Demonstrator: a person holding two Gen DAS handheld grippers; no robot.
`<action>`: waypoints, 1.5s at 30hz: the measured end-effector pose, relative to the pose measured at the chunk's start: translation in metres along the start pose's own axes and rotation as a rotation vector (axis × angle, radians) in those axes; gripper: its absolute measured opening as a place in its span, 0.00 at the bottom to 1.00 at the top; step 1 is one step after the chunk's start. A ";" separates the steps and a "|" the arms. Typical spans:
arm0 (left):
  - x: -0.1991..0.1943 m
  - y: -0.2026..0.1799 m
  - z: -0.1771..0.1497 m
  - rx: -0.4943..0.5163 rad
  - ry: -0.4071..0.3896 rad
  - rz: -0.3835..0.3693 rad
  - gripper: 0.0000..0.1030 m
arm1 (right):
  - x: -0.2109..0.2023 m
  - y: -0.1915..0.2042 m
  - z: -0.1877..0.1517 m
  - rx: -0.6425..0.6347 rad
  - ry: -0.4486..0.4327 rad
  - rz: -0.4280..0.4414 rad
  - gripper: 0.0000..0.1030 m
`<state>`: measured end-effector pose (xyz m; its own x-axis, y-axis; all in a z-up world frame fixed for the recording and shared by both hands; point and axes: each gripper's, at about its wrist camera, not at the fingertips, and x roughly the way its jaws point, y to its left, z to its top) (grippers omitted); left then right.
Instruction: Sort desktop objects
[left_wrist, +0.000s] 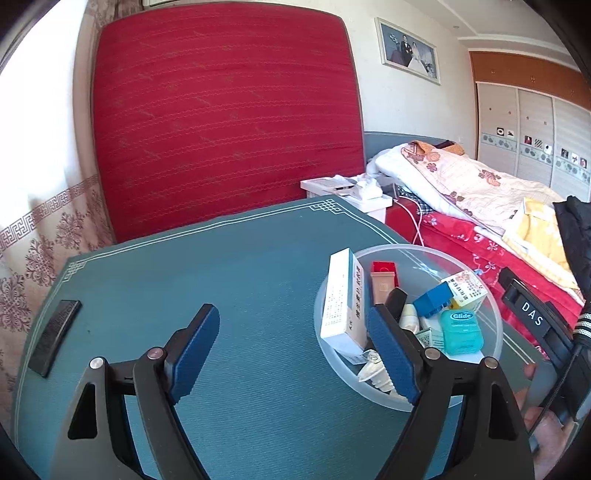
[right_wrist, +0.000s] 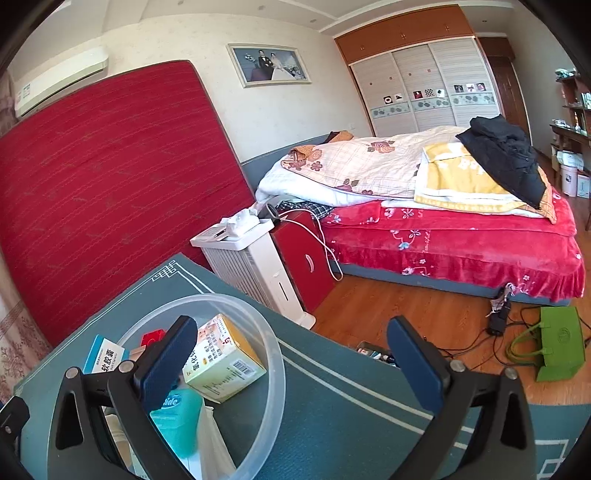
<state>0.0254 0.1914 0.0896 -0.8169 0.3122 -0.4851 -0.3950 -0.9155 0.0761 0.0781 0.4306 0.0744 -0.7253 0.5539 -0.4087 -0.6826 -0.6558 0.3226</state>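
A clear plastic bowl (left_wrist: 491, 314) sits at the right of the teal table mat (left_wrist: 221, 266). It holds a white medicine box (left_wrist: 341, 299), a teal Glide floss case (left_wrist: 461, 330), a blue block (left_wrist: 434, 299), a red and beige box (left_wrist: 384, 280) and other small items. My left gripper (left_wrist: 295, 350) is open and empty, just left of the bowl, its right finger over the bowl's rim. A black flat object (left_wrist: 55, 336) lies at the mat's left edge. My right gripper (right_wrist: 295, 365) is open and empty above the bowl (right_wrist: 275, 354); a yellow box (right_wrist: 221, 358) and the floss case (right_wrist: 177, 421) lie inside.
A red mattress (left_wrist: 221, 110) leans on the wall behind the table. A white heater (right_wrist: 255, 266) and a red nightstand (right_wrist: 306, 258) stand past the table's far edge, beside a bed (right_wrist: 443, 221). A green bag (right_wrist: 557, 343) and cables lie on the wood floor.
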 end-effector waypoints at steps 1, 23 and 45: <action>-0.001 0.002 0.000 -0.004 0.001 0.003 0.83 | -0.003 0.000 -0.001 -0.007 -0.002 0.000 1.00; -0.034 0.003 -0.004 -0.009 -0.046 -0.013 0.83 | -0.059 0.034 -0.034 -0.259 0.075 0.203 1.00; -0.019 0.010 -0.010 -0.063 0.040 -0.051 0.83 | -0.061 0.032 -0.039 -0.302 0.122 0.220 1.00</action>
<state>0.0412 0.1742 0.0902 -0.7783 0.3499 -0.5213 -0.4076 -0.9132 -0.0044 0.1038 0.3558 0.0764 -0.8231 0.3297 -0.4624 -0.4414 -0.8837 0.1557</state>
